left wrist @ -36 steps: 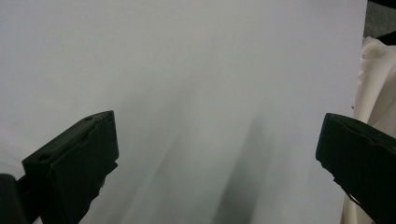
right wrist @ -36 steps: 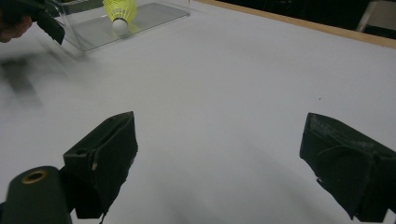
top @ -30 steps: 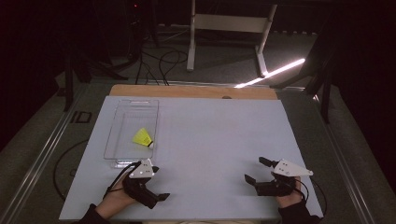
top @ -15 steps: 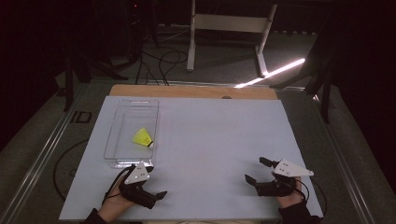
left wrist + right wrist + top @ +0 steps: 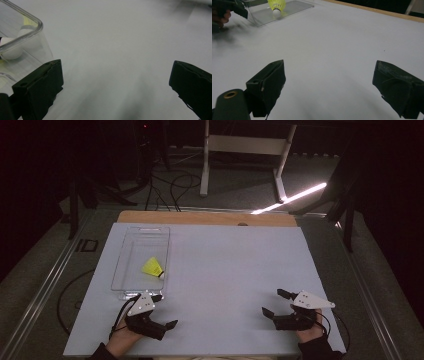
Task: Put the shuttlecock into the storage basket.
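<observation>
A yellow shuttlecock [image 5: 153,268] lies inside a clear plastic tray [image 5: 131,270] on the left of the white tabletop [image 5: 230,265]. My left gripper [image 5: 164,311] is open and empty just in front of the tray's near end. In the left gripper view the tray's corner [image 5: 30,32] stands just beyond the left jaw, with the shuttlecock's white cork [image 5: 11,48] behind the wall. My right gripper [image 5: 274,303] is open and empty near the front right of the table. The right gripper view shows the shuttlecock [image 5: 277,5] and tray [image 5: 294,6] far off, with the left gripper [image 5: 237,8] beside them.
A wooden strip [image 5: 210,218] runs along the table's far edge. Beyond it are the dark floor, cables [image 5: 165,195] and a white stand's legs [image 5: 245,150]. Bare white surface stretches between and beyond the two grippers.
My left gripper has drifted slightly left and back toward the table's near edge, away from the tray. The right gripper and the shuttlecock have stayed put.
</observation>
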A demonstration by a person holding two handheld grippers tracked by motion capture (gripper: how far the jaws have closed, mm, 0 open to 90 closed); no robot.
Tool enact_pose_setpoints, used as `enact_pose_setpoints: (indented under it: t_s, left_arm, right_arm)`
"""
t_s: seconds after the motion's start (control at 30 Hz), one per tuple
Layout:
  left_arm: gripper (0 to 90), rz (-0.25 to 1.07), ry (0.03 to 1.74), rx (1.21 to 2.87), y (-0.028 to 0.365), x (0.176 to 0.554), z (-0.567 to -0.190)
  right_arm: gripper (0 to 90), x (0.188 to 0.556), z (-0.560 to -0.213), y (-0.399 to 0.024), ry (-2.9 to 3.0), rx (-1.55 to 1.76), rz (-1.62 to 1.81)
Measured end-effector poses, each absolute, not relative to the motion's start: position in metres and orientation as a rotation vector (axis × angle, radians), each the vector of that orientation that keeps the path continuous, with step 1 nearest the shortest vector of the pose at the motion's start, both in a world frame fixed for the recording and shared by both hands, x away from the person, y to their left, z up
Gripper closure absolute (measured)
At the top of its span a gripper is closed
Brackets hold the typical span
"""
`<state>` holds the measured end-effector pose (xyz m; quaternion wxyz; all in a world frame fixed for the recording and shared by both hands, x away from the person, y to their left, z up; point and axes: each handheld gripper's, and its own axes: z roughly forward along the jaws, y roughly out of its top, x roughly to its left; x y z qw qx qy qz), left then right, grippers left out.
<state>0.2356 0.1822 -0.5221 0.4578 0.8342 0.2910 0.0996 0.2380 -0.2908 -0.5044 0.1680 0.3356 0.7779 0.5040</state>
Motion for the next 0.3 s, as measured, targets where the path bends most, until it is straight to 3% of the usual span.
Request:
enact_pose_setpoints:
  t_s: [0.3]
  left_arm:
    - [0.1, 0.231, 0.697, 2.068, 0.1799, 0.2346, -0.5229]
  right_arm:
    - [10.9, 0.2385, -0.5055, -0.2906, 2.218, 0.956, 1.437]
